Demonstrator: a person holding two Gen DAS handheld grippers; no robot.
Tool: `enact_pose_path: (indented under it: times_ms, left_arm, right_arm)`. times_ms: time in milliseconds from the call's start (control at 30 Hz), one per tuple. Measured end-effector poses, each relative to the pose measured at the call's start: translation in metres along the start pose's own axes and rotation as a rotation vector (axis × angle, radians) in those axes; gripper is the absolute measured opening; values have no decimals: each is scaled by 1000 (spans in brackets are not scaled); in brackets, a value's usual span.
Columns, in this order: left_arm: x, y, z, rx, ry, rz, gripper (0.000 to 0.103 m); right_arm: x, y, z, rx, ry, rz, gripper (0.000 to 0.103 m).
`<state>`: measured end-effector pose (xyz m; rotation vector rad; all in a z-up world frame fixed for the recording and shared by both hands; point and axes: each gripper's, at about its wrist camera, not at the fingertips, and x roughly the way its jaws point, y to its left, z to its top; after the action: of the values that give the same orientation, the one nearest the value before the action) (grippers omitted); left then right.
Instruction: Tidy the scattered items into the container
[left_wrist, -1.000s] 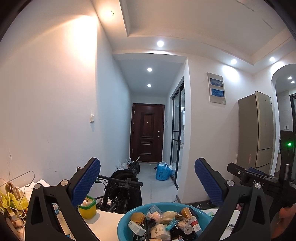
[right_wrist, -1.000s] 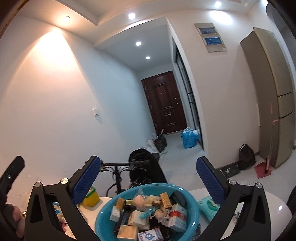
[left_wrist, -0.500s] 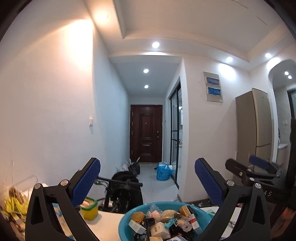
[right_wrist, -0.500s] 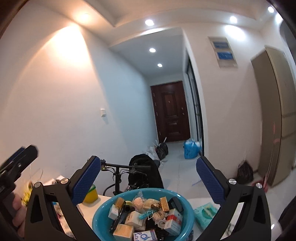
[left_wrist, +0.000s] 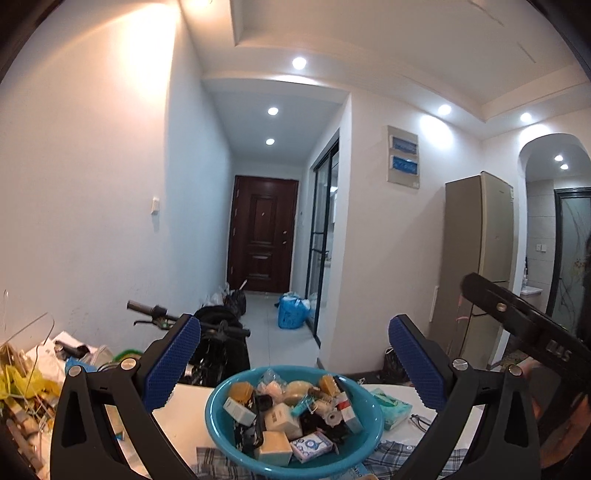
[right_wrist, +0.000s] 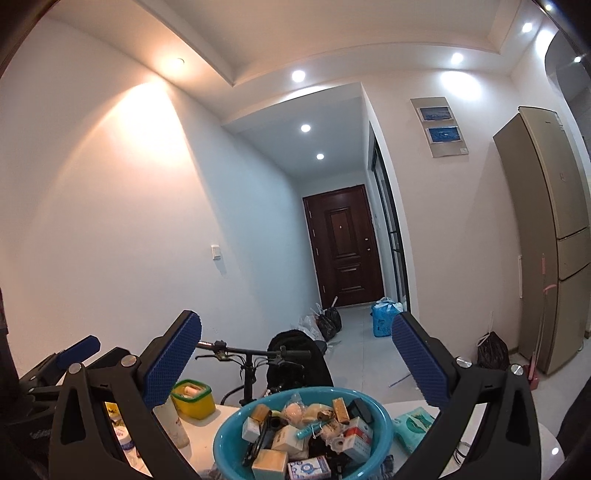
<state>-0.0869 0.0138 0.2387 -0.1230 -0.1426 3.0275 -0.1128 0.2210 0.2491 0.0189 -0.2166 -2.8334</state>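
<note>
Round teal plastic basin (left_wrist: 295, 459) heaped with small cartons. Left gripper (left_wrist: 293, 363), right gripper (right_wrist: 295, 360) above basin, jaws spread, empty. Right of basin: soft teal tissue pack (right_wrist: 413, 424), light, squashy; pinch across middle.

The left gripper (left_wrist: 295, 363) hangs wide open and empty above the teal basin (left_wrist: 221, 439) at six o'clock, heaped with small boxes on the white table (left_wrist: 184, 417); the right gripper (left_wrist: 517, 325) shows at three o'clock.

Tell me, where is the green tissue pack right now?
The tissue pack lies on the white table, just right of the blue bowl, in both views.
</note>
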Motion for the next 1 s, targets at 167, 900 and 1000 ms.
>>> enact_pose_path:
  times_ms: [167,900,1000]
  left_arm:
    - [3,8,-1,-47,26,6,103]
    - [8,-4,-5,-15,117,110,103]
    - [10,-6,-7,10,123,103,103]
  right_arm:
    - [-14,9,-8,-58,25,-13,103]
    - [-37,-12,-32,-128,60,-81,103]
    - [-41,-14,-33,-135,45,-104,103]
